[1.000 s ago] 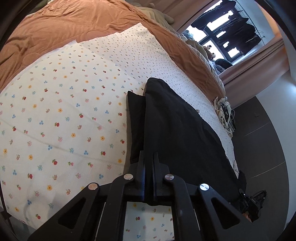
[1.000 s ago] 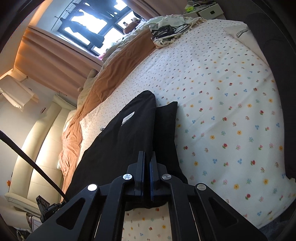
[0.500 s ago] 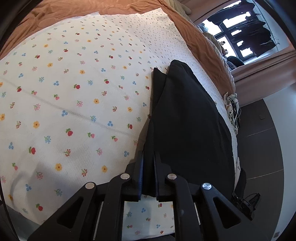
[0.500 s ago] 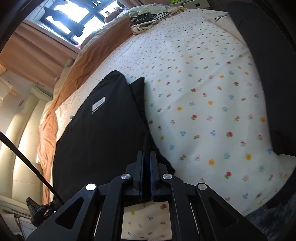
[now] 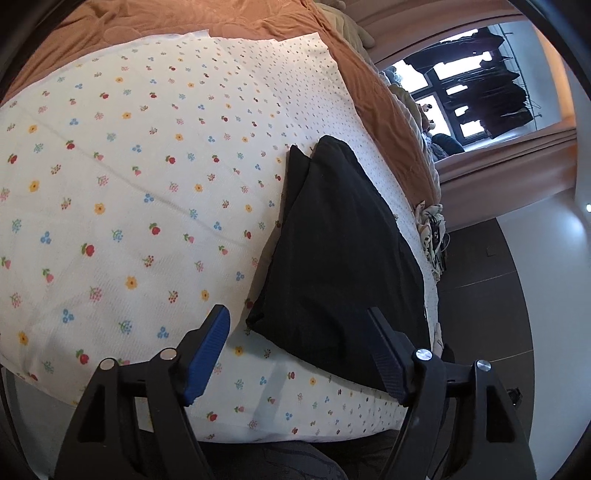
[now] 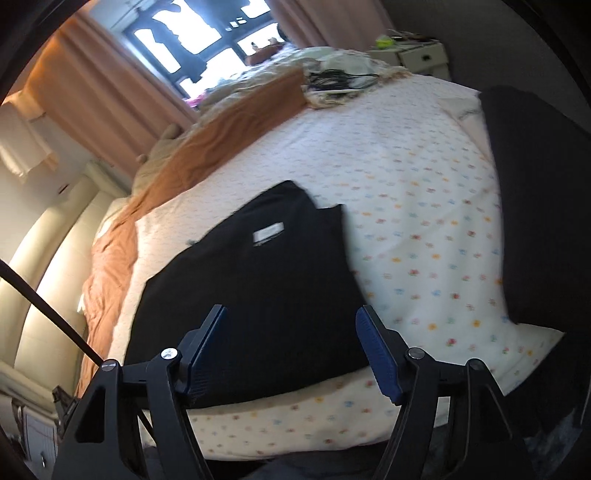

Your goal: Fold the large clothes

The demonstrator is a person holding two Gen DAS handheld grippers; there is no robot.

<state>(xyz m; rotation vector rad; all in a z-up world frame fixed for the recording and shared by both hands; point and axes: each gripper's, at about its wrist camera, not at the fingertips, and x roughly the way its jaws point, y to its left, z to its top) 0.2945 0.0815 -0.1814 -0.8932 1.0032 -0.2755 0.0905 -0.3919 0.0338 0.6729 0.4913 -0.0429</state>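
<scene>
A black garment (image 5: 332, 251) lies folded lengthwise on the flowered sheet (image 5: 129, 184), with a white label (image 6: 267, 233) showing near its far end. My left gripper (image 5: 299, 332) hovers over the garment's near corner, its jaws opening, blue pads clear of the cloth. My right gripper (image 6: 291, 332) hangs above the garment's (image 6: 258, 288) near edge, jaws opening too, and nothing is pinched between them. The right wrist view is blurred by motion.
An orange-brown blanket (image 5: 184, 22) is bunched along the far side of the bed. A pale cloth with cables (image 6: 343, 81) lies at the far end. Another dark cloth (image 6: 535, 203) lies at the right of the sheet. Dark floor (image 5: 491, 295) borders the bed.
Both grippers were shut on the black garment's near edge; now both stand open and the cloth lies flat on the sheet. The right gripper has lifted away.
</scene>
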